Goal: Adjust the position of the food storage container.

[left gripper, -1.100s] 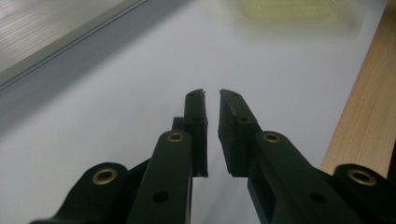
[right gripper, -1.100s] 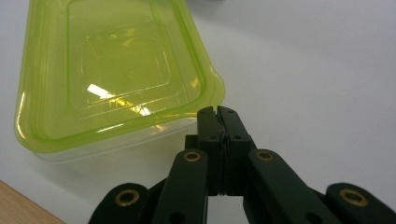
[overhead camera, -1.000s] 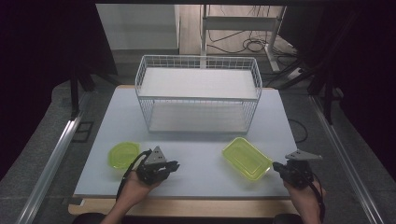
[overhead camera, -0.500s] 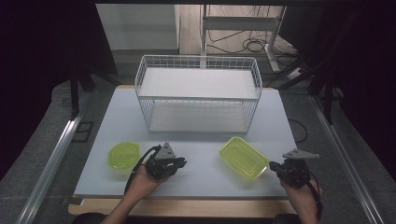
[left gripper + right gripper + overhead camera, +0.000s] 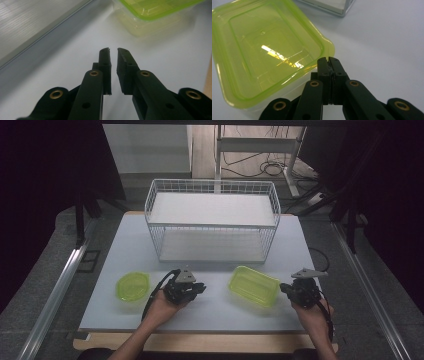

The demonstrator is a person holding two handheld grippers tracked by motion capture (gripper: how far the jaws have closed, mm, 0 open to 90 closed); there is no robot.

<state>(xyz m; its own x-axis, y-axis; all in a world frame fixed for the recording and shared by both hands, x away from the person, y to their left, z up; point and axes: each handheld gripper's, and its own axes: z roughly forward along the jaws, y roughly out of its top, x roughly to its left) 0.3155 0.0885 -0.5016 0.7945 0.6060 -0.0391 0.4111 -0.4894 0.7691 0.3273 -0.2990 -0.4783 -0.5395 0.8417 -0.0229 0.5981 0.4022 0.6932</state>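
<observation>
The step in hand looks like the approach to the rectangular green container (image 5: 254,285), which sits on the tabletop (image 5: 215,312) between the 2 claws, in front of the wire basket (image 5: 212,220). The right claw (image 5: 328,60) is closed on nothing, its tips just beside the container's corner. The left claw (image 5: 113,51) is parted only a crack — empty, pointing at the container. A round green lid (image 5: 132,286) lies apart at the left. Next, the right claw must open wider to take the rim.

The high view looks forward and down on the table (image 5: 210,312). Both gripper views sit close, sharing the rectangular container (image 5: 267,50) at 12 o'clock.
</observation>
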